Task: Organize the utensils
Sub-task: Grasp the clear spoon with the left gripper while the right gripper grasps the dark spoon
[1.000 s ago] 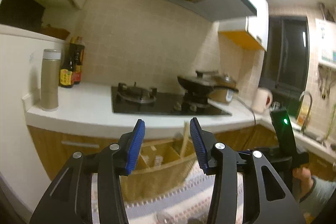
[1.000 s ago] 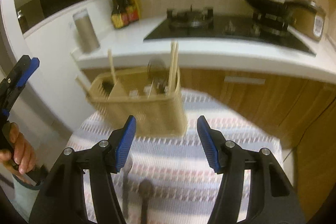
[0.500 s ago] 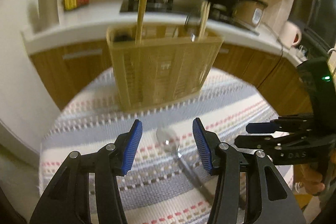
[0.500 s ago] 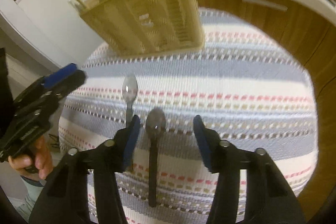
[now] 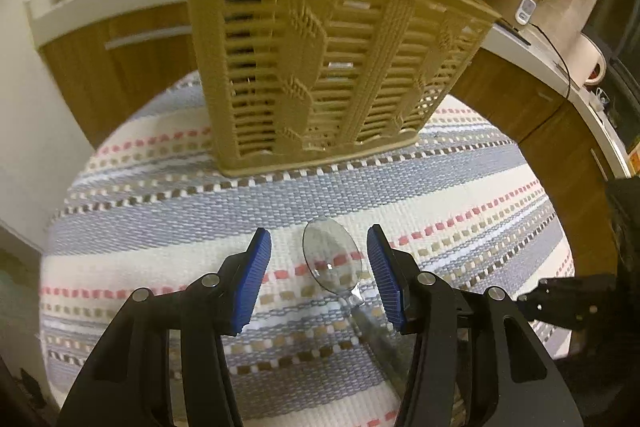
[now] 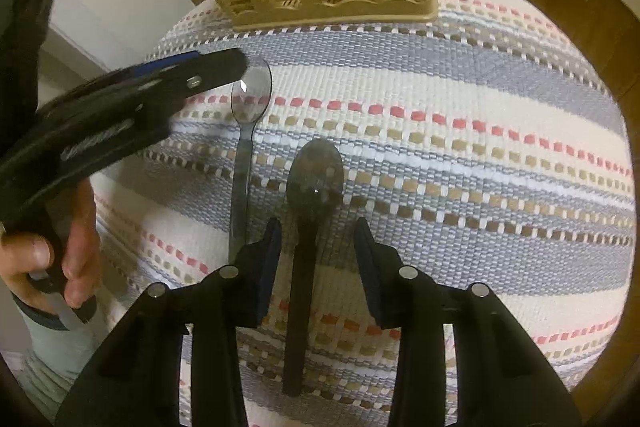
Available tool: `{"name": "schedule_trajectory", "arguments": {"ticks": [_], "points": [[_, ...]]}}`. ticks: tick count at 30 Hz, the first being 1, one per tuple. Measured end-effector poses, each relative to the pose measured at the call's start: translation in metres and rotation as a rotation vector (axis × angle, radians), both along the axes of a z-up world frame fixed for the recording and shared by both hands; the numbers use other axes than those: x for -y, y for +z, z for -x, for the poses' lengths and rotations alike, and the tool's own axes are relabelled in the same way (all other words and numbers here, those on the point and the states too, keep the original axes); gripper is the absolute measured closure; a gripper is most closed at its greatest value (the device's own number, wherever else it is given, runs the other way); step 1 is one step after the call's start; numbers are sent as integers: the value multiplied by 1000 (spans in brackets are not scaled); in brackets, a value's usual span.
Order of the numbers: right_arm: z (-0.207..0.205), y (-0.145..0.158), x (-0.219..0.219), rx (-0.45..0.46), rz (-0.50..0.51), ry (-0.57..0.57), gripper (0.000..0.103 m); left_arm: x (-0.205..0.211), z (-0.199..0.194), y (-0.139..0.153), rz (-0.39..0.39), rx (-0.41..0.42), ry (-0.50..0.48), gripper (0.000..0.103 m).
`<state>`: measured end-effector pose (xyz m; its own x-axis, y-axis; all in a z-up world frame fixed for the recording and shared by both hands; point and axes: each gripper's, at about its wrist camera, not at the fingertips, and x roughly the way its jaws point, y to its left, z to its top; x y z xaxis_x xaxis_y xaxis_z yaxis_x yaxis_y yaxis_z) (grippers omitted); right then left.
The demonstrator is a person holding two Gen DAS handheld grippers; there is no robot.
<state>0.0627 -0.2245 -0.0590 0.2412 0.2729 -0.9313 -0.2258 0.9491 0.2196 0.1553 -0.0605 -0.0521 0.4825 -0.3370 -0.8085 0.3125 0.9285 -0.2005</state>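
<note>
left gripper (image 5: 319, 277) spread wide, holding nothing; the clear spoon (image 5: 332, 263) lies flat on the striped cloth (image 5: 160, 211) with its bowl between the fingers and nearer the right one, handle running back under that finger. right gripper (image 6: 317, 259) likewise wide and empty, straddling the neck of the dark spoon (image 6: 314, 183), whose bowl sits just ahead of the tips and whose handle runs back beneath the gripper. the clear spoon lies just left of the right gripper, roughly parallel to the dark one. utensil basket (image 5: 320, 67) stands ahead of both grippers at the far side of the surface; some sticks already stand in it. progress judged early: both spoons unlifted, neither gripped; grasp, carry and drop into the basket all remain.
</note>
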Motion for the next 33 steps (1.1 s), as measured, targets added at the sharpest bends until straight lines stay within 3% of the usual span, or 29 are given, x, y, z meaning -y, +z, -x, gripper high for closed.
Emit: {"name": "schedule_trajectory", "arguments": {"ticks": [7, 12, 17, 25, 27, 29, 33], "points": [[18, -5, -29, 64, 116, 50, 69, 9, -9, -15, -8, -44, 8, 54], [32, -10, -47, 141, 219, 93, 87, 20, -8, -22, -37, -50, 12, 54], [44, -10, -48, 165, 233, 110, 92, 32, -5, -24, -75, -32, 4, 54], [41, 4, 0, 156, 178, 25, 93, 63, -2, -28, -148, -11, -32, 54], [38, 7, 9, 156, 170, 6, 93, 68, 2, -28, -174, -1, -52, 56], [33, 9, 18, 161, 171, -5, 93, 73, 6, -29, -212, 19, -66, 67], [27, 12, 30, 175, 166, -6, 93, 81, 17, -30, -227, 34, -99, 68]]}}
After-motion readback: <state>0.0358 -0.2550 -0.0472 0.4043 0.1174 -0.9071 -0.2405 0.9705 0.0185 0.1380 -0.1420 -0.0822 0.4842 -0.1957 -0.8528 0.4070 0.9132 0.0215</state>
